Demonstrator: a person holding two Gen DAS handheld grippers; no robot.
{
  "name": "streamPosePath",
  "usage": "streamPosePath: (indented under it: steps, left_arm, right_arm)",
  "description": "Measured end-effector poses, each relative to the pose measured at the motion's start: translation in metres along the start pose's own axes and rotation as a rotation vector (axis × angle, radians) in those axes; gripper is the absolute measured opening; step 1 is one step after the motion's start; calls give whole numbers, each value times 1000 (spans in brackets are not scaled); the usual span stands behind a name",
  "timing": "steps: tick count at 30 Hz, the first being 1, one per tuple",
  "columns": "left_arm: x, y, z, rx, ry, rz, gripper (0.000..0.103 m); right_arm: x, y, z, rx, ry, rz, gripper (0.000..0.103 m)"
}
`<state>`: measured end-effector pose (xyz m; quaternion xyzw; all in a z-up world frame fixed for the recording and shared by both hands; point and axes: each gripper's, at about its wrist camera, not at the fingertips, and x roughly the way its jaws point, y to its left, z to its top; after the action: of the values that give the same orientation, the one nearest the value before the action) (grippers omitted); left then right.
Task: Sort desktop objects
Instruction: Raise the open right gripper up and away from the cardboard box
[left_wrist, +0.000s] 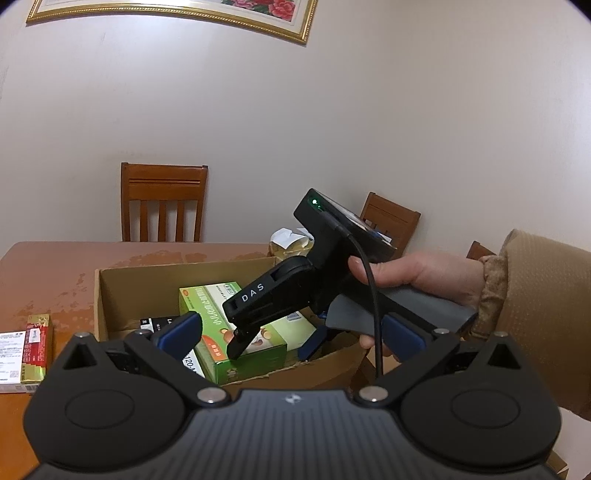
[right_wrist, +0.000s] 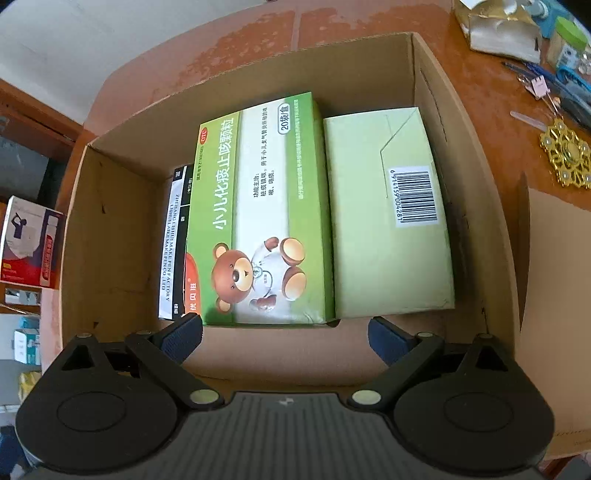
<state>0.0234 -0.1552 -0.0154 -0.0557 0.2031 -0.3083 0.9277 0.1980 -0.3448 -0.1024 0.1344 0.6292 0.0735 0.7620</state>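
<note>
An open cardboard box (left_wrist: 147, 291) (right_wrist: 110, 240) stands on the brown table. Inside lie a green medicine box with a bear picture (right_wrist: 258, 210) (left_wrist: 258, 354), a pale green box with a barcode (right_wrist: 388, 229) and a black-and-white box (right_wrist: 175, 240) (left_wrist: 155, 323). My right gripper (right_wrist: 286, 338) (left_wrist: 273, 345) hangs open over the box's near end with nothing between its blue pads, just above the bear box. My left gripper (left_wrist: 291, 332) is open and empty, level with the box's near side. A red and white box (left_wrist: 26, 350) lies on the table to the left.
A person's hand and tan sleeve (left_wrist: 524, 295) hold the right gripper. Wooden chairs (left_wrist: 162, 203) stand behind the table. A crumpled bag (right_wrist: 498, 29), a gold ornament (right_wrist: 565, 155) and small clutter lie right of the box. Another carton (right_wrist: 29, 243) sits at the left.
</note>
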Motion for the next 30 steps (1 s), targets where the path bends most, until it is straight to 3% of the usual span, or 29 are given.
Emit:
streamPosePath:
  steps: [8, 15, 20, 23, 30]
  left_arm:
    - [-3, -3, 1, 15, -10, -4, 103]
    - [-37, 3, 6, 27, -62, -65, 103]
    - [-67, 19, 12, 25, -99, -120, 103]
    - [-83, 35, 13, 29, -106, -110, 103]
    - [-110, 77, 21, 7, -102, -47, 103]
  right_arm:
    - [-15, 7, -10, -26, -33, -29, 99]
    - [-77, 45, -33, -127, -236, -128, 99]
    - [-100, 90, -36, -167, -450, -222, 100]
    - [-100, 124, -33, -152, -518, -250, 101]
    - [-77, 238, -27, -220, -540, -203, 103]
